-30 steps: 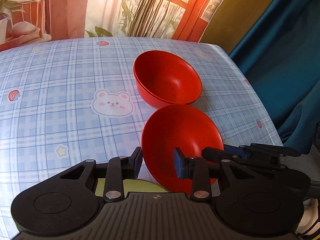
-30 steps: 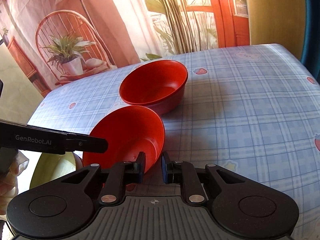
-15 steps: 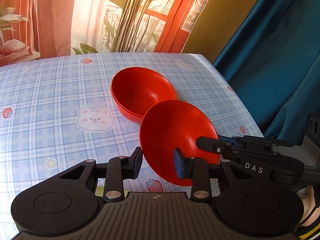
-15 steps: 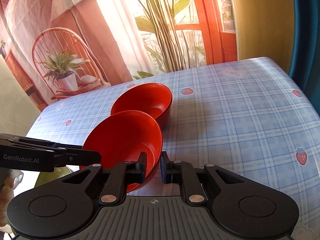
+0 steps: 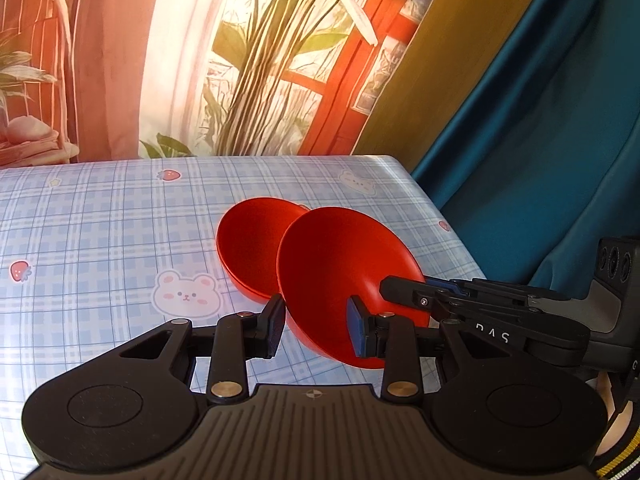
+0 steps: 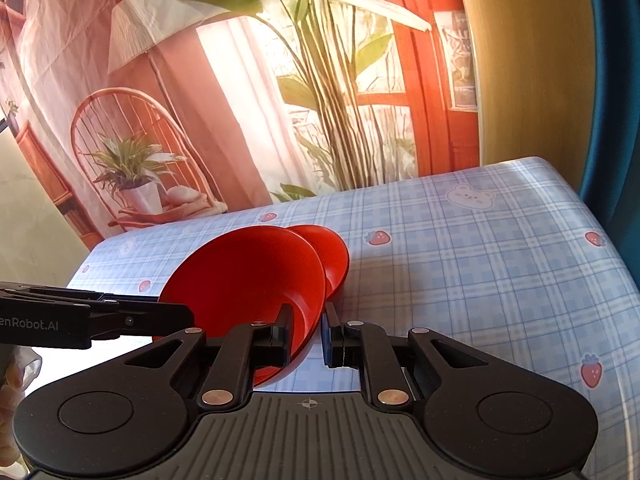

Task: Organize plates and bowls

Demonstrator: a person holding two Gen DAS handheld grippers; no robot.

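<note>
The left gripper (image 5: 316, 326) has its jaws only partly apart, and they clench the near rim of the held red bowl (image 5: 340, 276), one pad outside the wall and the blue pad inside it. The right gripper (image 6: 306, 338) has its jaws nearly together and grasps the same bowl on the opposite side of the rim (image 6: 248, 280); its left pad sits inside the bowl and its right pad just outside the wall. So both grippers carry one bowl between them, above the surface (image 5: 100, 240).

Compared with one second ago, the held bowl is higher over the surface and further forward. Before, it stood apart from the second red bowl (image 5: 248, 248), nearer to the cameras; now in both views it covers part of that bowl, and only the far part of the second bowl (image 6: 334, 256) shows behind its rim in the right wrist view. The jaws keep the same width on both sides. More of the printed backdrop (image 6: 240, 100) is visible than before.

The held bowl is tilted, its open side turned up and toward the left gripper's side, its base away toward the teal curtain (image 5: 540, 140). The second bowl rests upright on the checked cloth, mouth up, near the bear print (image 5: 186, 294).
</note>
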